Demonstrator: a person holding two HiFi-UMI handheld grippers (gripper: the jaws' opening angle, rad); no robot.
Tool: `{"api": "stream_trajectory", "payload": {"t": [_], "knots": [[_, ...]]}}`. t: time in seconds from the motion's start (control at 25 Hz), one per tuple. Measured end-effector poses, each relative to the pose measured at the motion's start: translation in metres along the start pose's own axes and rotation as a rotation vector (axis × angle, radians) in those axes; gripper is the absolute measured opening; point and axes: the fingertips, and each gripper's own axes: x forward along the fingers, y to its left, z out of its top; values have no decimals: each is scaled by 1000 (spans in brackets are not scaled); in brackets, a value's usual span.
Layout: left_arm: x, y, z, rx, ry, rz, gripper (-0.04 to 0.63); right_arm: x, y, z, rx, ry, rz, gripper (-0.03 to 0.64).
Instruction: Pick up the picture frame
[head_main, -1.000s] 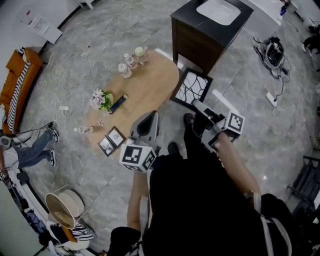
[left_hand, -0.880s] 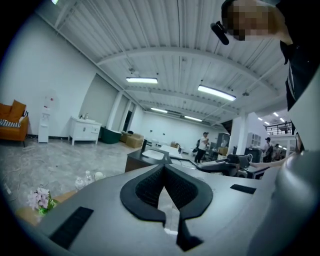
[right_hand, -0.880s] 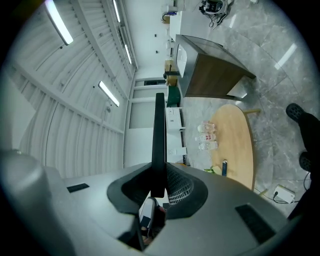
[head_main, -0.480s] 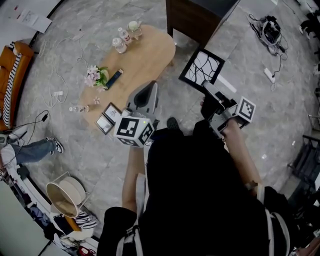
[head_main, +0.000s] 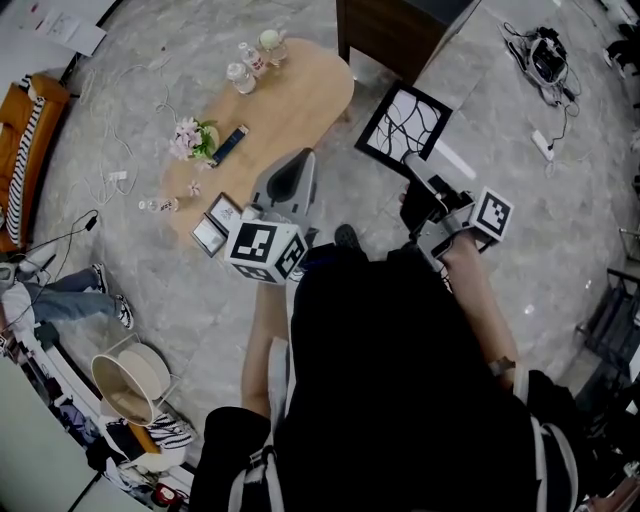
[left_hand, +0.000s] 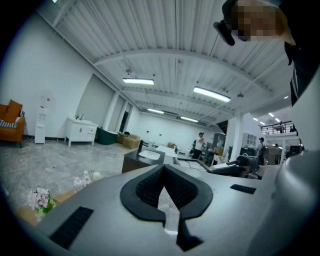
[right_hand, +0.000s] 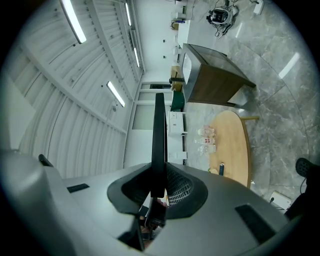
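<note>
The right gripper (head_main: 420, 183) has its fingers (right_hand: 183, 187) clenched on one edge of the big black picture frame (head_main: 404, 124). The frame is held up just beside the oval wooden worktop (head_main: 300, 100), at the end nearest the dark cabinet (head_main: 395, 35). The left gripper (head_main: 297, 168) hovers by the worktop's near edge, fingers pressed together on nothing.

Oval wooden table (head_main: 300, 110) on grey marble floor (head_main: 150, 300). Three bottles (head_main: 247, 60) at far end, pink flowers (head_main: 190, 140) and dark remote (head_main: 231, 146) along left edge, two small picture frames (head_main: 215, 225) and a toppled little bottle (head_main: 160, 205) at near end.
</note>
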Motion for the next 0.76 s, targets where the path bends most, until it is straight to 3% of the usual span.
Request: {"api": "stream_trajectory", "payload": {"t": [0.76], "knots": [[1,1,3,10,-4,3,12,1,4,0,-21,3,15,66]]}}
